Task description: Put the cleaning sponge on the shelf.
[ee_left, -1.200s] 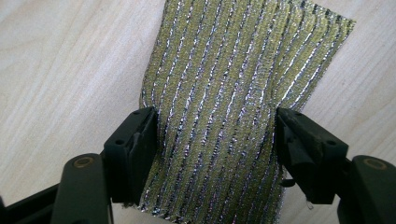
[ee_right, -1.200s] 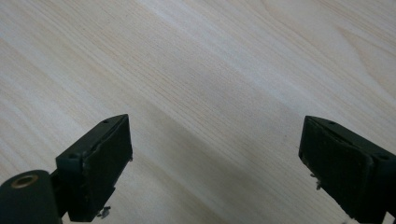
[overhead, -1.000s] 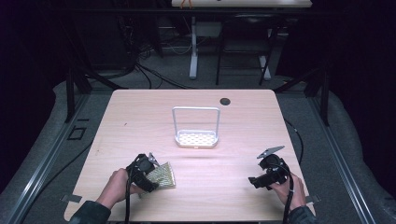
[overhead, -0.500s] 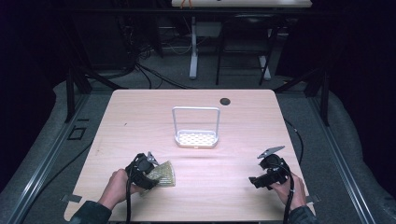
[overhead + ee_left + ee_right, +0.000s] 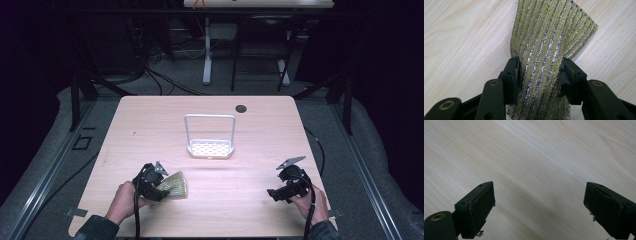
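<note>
Dark floor with cables and stands surrounds the pale wooden surface (image 5: 150, 125) in the high view. At its middle stands a white rack (image 5: 210, 137), a wire arch over a perforated base, and a small dark disc (image 5: 241, 108) lies behind the rack, near the far edge. Nearer than the rack and to its left, the left tongs (image 5: 161, 189) sit in a hand (image 5: 125, 201) at a glittery green-gold sponge (image 5: 174, 185) lying on the surface. Nearer than the rack and to its right, well apart from the sponge, the right tongs (image 5: 274, 194) rest low over bare wood in the other hand (image 5: 311, 205).

From the left gripper view, the left tongs (image 5: 539, 72) have just been closing and now pinch the sponge (image 5: 549, 37), whose striped fabric bunches and narrows between the pads (image 5: 514, 72).

From the right gripper view, the right tongs (image 5: 539, 207) stand spread wide over bare wood grain.
</note>
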`<state>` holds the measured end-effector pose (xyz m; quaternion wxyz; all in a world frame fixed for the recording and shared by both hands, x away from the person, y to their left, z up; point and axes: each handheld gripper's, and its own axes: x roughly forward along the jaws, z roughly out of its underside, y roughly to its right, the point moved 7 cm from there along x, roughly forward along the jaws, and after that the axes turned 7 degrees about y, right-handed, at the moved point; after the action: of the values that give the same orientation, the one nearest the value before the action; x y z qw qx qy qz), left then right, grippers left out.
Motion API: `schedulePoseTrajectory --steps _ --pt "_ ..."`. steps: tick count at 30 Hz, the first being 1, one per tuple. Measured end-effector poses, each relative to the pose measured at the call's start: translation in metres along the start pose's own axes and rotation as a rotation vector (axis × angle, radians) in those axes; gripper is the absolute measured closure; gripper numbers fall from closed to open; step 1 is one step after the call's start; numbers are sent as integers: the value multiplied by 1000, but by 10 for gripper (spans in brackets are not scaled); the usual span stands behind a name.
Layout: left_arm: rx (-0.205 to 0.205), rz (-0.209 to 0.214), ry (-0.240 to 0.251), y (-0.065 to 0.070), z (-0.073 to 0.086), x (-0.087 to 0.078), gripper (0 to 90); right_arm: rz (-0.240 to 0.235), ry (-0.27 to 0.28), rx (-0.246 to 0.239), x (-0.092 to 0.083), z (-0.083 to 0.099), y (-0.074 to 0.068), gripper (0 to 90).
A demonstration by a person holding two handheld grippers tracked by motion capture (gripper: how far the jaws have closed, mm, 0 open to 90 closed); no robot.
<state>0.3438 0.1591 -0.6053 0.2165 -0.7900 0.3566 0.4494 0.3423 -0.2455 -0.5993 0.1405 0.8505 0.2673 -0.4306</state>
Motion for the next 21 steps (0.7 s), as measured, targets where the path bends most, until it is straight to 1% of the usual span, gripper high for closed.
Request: schedulePoseTrajectory --steps 3,4,9,13,16,21 --pt "1 4 -4 0 0 -2 536 -2 3 4 0 0 0 94" --pt "-4 1 2 1 0 -2 535 -3 5 9 -1 0 0 94" --pt "-2 -2 11 2 -2 -6 532 -1 3 4 0 0 0 94" --pt "-9 -3 18 3 -4 -9 531 -2 0 2 -1 0 -1 94" --pt "-22 0 28 4 -5 -10 530 -5 0 4 -1 0 -1 94" --pt "-21 3 35 5 -7 -12 521 -3 -2 2 -1 0 0 94"
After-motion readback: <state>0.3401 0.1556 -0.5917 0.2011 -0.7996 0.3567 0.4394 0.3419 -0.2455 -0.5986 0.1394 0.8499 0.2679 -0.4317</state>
